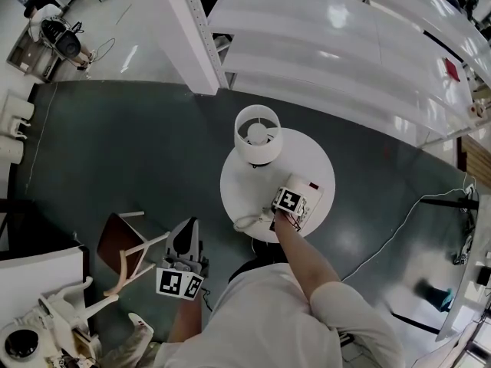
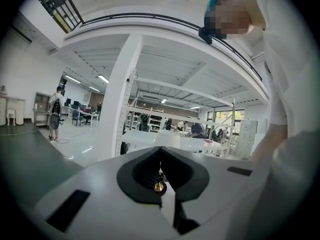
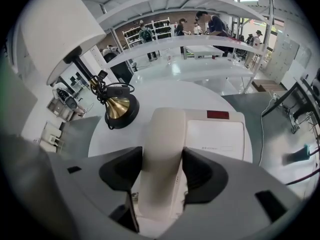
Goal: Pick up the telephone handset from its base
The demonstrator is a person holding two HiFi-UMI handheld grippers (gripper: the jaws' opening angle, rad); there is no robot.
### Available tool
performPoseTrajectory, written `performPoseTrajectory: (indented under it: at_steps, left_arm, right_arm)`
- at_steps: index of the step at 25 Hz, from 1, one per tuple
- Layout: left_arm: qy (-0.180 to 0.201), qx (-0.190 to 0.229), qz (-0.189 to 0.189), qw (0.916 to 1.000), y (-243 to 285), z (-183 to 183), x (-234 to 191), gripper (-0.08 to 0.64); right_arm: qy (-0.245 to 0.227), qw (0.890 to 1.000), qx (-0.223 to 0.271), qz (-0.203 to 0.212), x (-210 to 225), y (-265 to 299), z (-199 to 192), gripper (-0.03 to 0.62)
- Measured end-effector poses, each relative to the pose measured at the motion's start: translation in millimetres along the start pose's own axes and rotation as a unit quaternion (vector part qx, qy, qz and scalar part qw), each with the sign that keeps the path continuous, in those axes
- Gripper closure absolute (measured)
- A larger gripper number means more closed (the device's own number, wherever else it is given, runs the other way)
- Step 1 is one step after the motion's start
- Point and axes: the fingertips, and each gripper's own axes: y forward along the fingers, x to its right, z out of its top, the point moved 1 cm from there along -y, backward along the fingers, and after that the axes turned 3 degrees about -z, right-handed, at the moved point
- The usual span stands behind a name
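**Right gripper clamping the handset**

The right gripper (image 3: 162,170) is squeezing the cream handset (image 3: 165,134) between both pads. The handset is lying on its telephone base (image 3: 216,136), at the near right of the round white table (image 1: 307,158). The left gripper (image 2: 160,173) is hanging closed and empty, off to the left.

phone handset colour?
Cream, a warm off-white. The handset shows best in the right gripper view.
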Motion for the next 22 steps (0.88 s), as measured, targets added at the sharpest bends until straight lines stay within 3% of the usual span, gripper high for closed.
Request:
performPoseTrajectory:
  at_steps: [9,13,22]
  left_arm:
    - [0.003,0.003,0.008,1.0000,-5,2,-7,0.540]
    - [0.002,0.002,0.006,1.0000,-3,2,-5,0.540]
    - [0.003,0.004,0.000,1.0000,-3,2,-2,0.540]
  right_arm:
    - [0.013,0.999,0.026,0.032,-11,2,12,0.348]
    - [0.016,1.000,-0.009,-0.003,2,-1,0,0.351]
    - [0.015,1.000,0.011,0.017,-1,2,6,0.354]
